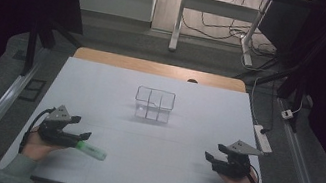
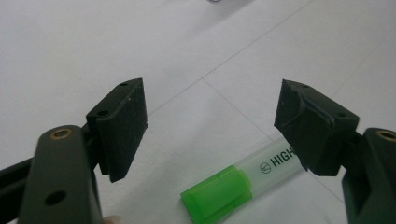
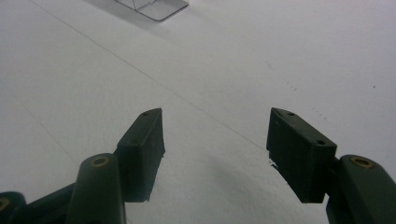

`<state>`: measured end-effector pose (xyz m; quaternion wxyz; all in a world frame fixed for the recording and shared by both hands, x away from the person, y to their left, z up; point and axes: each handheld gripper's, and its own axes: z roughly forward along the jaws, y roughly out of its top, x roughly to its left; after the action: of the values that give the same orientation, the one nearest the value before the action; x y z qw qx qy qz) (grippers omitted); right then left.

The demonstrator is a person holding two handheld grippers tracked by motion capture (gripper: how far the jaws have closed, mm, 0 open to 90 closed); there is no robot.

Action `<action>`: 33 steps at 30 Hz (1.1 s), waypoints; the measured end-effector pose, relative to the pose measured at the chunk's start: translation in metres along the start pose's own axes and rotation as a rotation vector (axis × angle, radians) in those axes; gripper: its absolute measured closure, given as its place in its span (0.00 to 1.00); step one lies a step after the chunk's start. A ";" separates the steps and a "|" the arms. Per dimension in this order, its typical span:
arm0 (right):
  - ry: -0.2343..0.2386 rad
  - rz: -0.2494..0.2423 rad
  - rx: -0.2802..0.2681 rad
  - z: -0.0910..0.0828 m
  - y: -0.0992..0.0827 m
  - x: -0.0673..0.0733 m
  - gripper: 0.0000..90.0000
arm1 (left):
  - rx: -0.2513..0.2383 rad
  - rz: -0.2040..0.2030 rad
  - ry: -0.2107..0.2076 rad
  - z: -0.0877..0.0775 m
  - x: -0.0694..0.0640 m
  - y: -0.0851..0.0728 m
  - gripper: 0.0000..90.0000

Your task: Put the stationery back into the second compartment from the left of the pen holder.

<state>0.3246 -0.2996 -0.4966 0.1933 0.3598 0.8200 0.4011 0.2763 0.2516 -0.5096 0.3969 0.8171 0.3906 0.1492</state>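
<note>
A green highlighter [image 1: 91, 150] with a clear barrel lies flat on the white table at the front left. My left gripper [image 1: 82, 128] hovers just over its near end with the jaws wide apart. In the left gripper view the highlighter [image 2: 233, 185] lies between and below the pads, untouched by either. My right gripper [image 1: 213, 153] stands open at the front right over bare table, nothing between its fingers [image 3: 140, 154]. A clear plastic organiser box [image 1: 154, 104] with several compartments sits upright at the table's middle.
The white table sheet [image 1: 153, 135] ends in a wooden strip [image 1: 160, 68] at the far side. A white power strip [image 1: 263, 138] lies off the right edge. Desk legs and cables stand on the floor beyond.
</note>
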 end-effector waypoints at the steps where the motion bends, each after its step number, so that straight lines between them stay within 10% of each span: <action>1: -0.001 -0.003 0.001 0.000 0.000 0.000 0.41 | 0.007 0.010 -0.003 0.000 0.000 0.001 0.28; 16: -0.007 0.015 0.011 0.000 -0.004 -0.005 0.41 | 0.135 0.249 -0.107 -0.018 0.007 0.033 0.30; 33: -0.008 0.012 0.021 0.000 -0.005 -0.005 0.41 | 0.286 0.388 -0.204 -0.004 0.019 0.052 0.31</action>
<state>0.3262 -0.3051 -0.5005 0.1906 0.3683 0.8212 0.3919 0.3130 0.2483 -0.4683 0.2787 0.9354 0.2015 0.0827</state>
